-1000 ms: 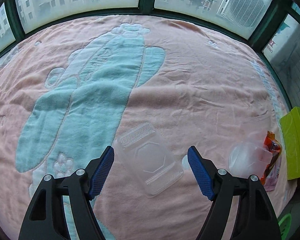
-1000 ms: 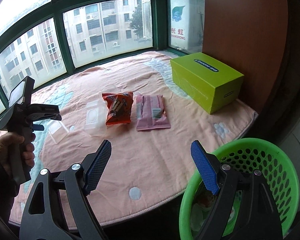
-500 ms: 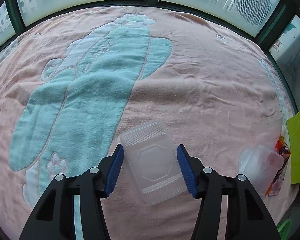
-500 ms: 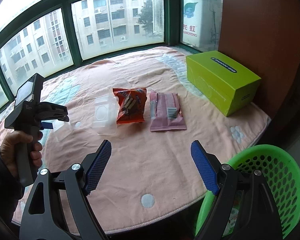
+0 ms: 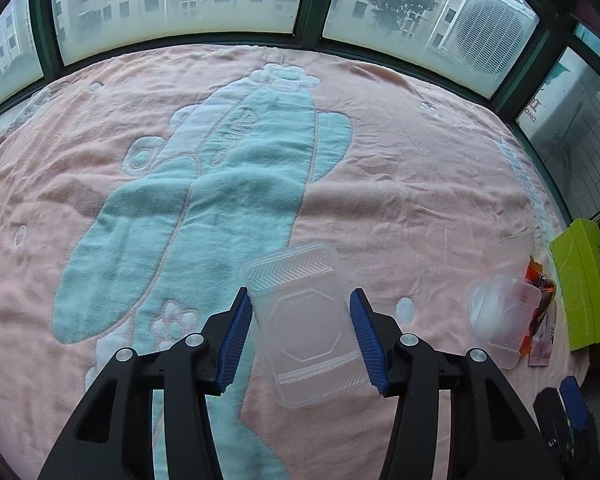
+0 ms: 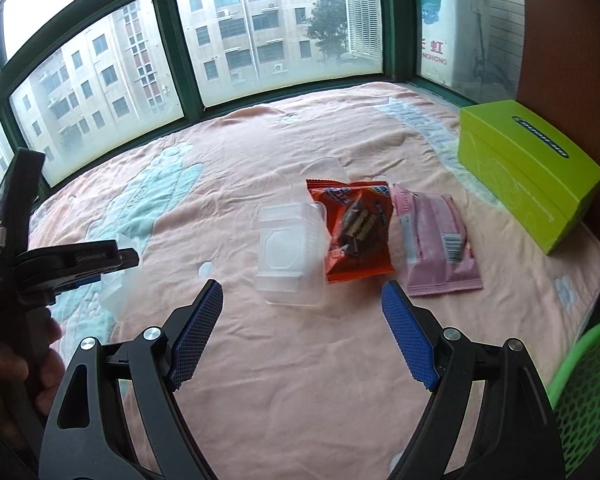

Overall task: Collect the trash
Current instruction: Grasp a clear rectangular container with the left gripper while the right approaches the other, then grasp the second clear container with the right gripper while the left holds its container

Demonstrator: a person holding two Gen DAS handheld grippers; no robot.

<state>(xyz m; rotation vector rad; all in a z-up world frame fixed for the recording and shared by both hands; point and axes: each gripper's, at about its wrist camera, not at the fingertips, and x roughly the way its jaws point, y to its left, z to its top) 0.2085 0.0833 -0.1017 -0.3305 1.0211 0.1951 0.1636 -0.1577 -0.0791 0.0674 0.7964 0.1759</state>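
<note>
My left gripper [image 5: 302,320] is shut on a clear plastic lid [image 5: 304,320], its blue pads pressing both long sides, just above the pink blanket. A clear plastic box [image 6: 290,256] lies ahead of my right gripper [image 6: 302,312], with an orange snack bag [image 6: 358,230] and a pink packet [image 6: 436,240] to its right. My right gripper is open and empty above the blanket, short of these. The left gripper also shows in the right wrist view [image 6: 80,268], at the left. A green basket [image 6: 584,392] stands at the lower right.
A lime green box [image 6: 528,172] sits at the blanket's right end beside a brown wall. Green-framed windows run along the far side. The blanket [image 5: 400,184] covers a raised platform whose edge drops off near the basket.
My left gripper closed from wide open onto the clear lid. My right gripper moved forward toward the clear box and snack bags, away from the basket.
</note>
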